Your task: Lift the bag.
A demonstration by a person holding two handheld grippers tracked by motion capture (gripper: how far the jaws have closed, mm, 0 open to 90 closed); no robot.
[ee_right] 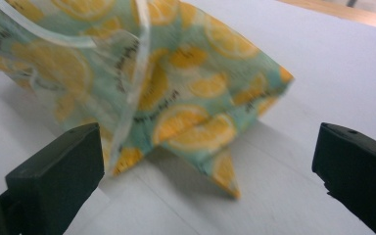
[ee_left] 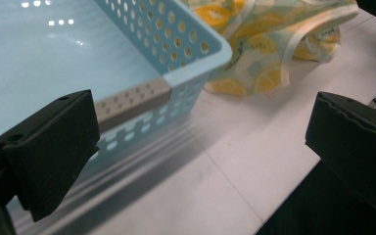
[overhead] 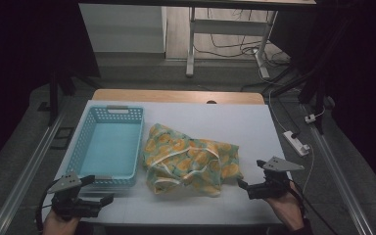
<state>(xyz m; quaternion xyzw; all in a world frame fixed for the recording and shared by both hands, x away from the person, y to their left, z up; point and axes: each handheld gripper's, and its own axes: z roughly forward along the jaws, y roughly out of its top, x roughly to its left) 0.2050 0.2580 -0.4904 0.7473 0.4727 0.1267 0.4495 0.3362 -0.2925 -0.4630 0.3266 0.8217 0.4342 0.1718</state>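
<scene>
- Right gripper (overhead: pixel 248 175) gapes wide, holding nothing, just beside the lemon-print cloth (overhead: pixel 191 159).
- Left gripper (overhead: pixel 100 189) gapes wide too, near the blue basket (overhead: pixel 108 145).
- Cloth lies crumpled on the white table (overhead: pixel 235 122).

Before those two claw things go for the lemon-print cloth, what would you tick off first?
1. Right gripper open: ok, its jaws stand wide apart in the right gripper view.
2. Left gripper open: ok, jaws spread, nothing between them.
3. Lemon-print cloth free to grab: ok, it lies crumpled on the white table cover, and neither gripper touches it.
4. A corner within the right gripper's reach: ok, a folded corner points toward its jaws.
5. Blue basket has room: ok, it looks empty.
6. Cloth apart from the basket: cannot tell, its edge lies close beside the basket's wall.
</scene>
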